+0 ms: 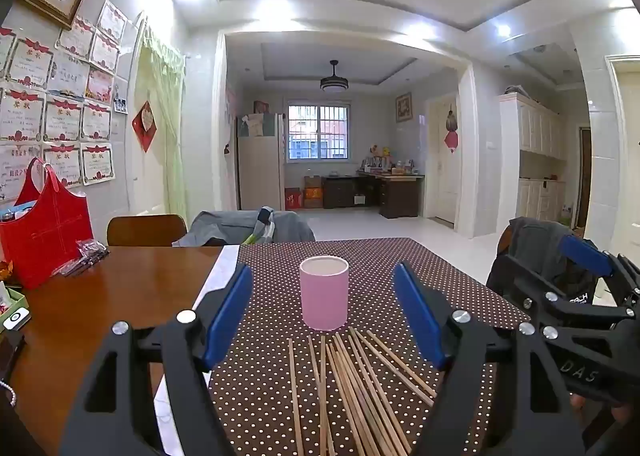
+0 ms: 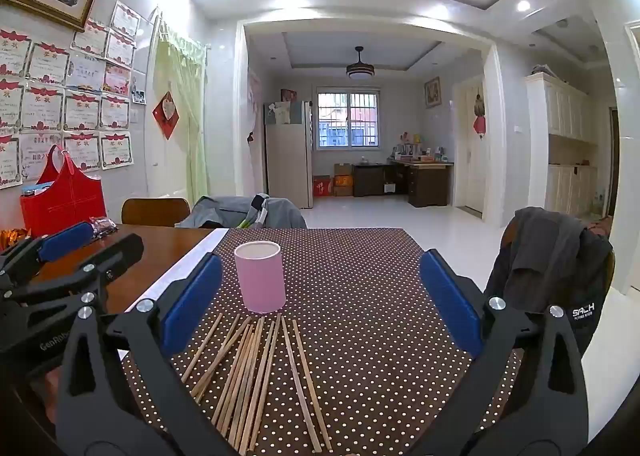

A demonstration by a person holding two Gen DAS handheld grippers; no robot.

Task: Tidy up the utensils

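A pink cylindrical cup [image 1: 324, 292] stands upright on a brown polka-dot cloth [image 1: 420, 280]. It also shows in the right wrist view [image 2: 260, 276]. Several wooden chopsticks [image 1: 352, 388] lie fanned out on the cloth just in front of the cup, also seen in the right wrist view [image 2: 256, 372]. My left gripper [image 1: 323, 316] is open and empty, held above the chopsticks with the cup between its blue pads. My right gripper [image 2: 320, 296] is open and empty, to the right of the left one, above the chopsticks.
The cloth covers a wooden table [image 1: 100, 316]. A red bag [image 1: 44, 232] and small packets [image 1: 86, 252] sit at the table's left. Chairs draped with grey clothing stand at the far side [image 1: 248, 228] and at the right [image 2: 552, 264].
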